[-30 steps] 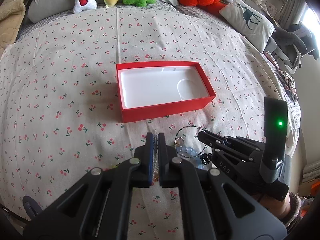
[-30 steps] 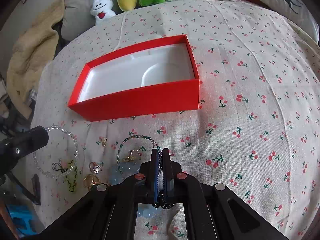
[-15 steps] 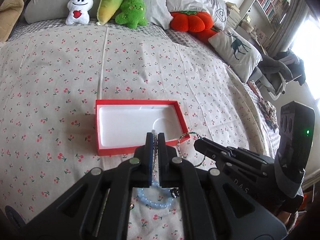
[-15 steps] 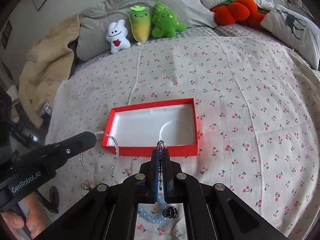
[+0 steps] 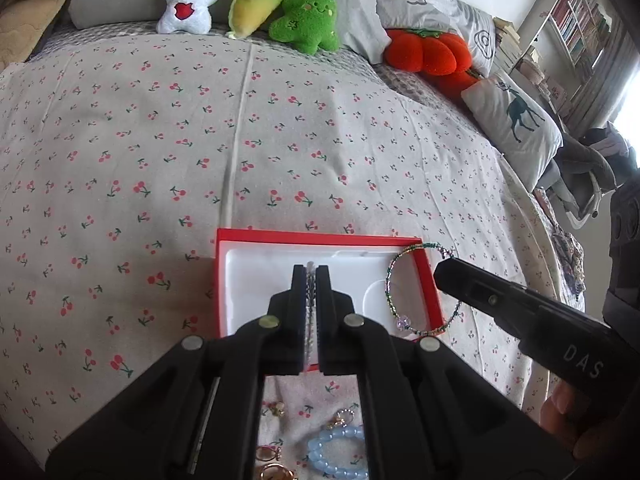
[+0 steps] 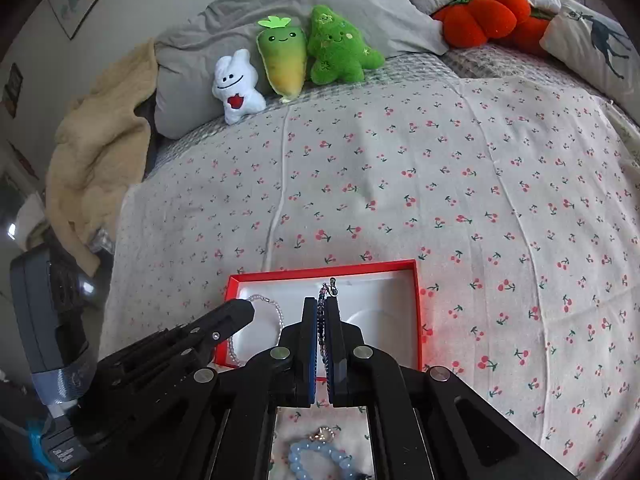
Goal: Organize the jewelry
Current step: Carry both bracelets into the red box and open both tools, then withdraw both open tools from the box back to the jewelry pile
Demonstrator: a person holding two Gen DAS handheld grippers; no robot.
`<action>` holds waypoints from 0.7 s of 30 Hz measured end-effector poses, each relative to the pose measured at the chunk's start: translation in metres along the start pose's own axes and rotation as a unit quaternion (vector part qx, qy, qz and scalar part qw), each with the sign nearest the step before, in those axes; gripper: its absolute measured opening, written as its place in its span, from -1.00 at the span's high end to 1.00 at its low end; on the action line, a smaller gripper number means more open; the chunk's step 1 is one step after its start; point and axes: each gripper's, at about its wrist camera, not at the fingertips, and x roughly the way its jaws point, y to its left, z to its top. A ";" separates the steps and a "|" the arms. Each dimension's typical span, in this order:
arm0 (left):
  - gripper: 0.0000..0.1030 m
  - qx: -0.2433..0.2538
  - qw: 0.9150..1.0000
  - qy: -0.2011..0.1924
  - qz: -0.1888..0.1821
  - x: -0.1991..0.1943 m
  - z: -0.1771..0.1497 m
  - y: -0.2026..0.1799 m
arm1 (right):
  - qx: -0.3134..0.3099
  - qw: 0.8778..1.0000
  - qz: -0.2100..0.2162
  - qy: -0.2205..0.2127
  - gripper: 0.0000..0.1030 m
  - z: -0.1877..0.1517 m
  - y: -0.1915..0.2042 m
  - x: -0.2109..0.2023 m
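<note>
Two bracelets lifted and hanging over the red box, none of the jewelry laid inside yet.

The red box [image 5: 320, 236] sits open on the cherry-print bedspread [image 5: 200, 140], and its white tray looks bare so far. The left gripper [image 5: 311, 276] is pinched tight on a clear beaded bracelet [image 6: 276, 312] that dangles above the box's left end; the right gripper [image 6: 321, 304] is clamped on a green beaded bracelet [image 5: 390, 292], whose loop hangs over the right end. Both pieces look ready to drop in, so I'd say this is early going. Nearer the person, a pale blue bead bracelet [image 5: 336, 456] and some gold rings [image 5: 268, 456] lie on the sheet, waiting to be gathered. Plush toys [image 5: 304, 12] line the pillows beyond.
</note>
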 end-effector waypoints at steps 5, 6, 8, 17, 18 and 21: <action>0.90 0.002 0.999 0.008 0.036 0.007 0.000 0.010 | 0.001 1.000 -0.005 0.009 0.94 0.005 0.001 0.023; 0.90 0.006 0.999 0.008 0.042 0.007 -0.001 0.010 | 0.001 1.000 -0.014 0.012 0.94 0.006 -0.001 0.028; 0.90 0.016 0.999 0.009 0.051 0.009 -0.001 0.009 | 0.004 0.999 -0.029 0.020 0.93 0.006 -0.008 0.035; 0.52 0.041 0.997 0.007 0.072 -0.002 -0.003 0.000 | 0.023 0.996 -0.077 0.024 0.70 0.003 -0.034 0.029; 0.37 0.046 0.996 0.005 0.074 -0.006 -0.004 -0.001 | 0.023 0.996 -0.082 0.023 0.69 0.002 -0.034 0.025; -0.04 0.059 0.995 0.002 0.081 -0.019 -0.009 -0.007 | 0.014 0.996 -0.091 0.016 0.44 -0.003 -0.033 0.008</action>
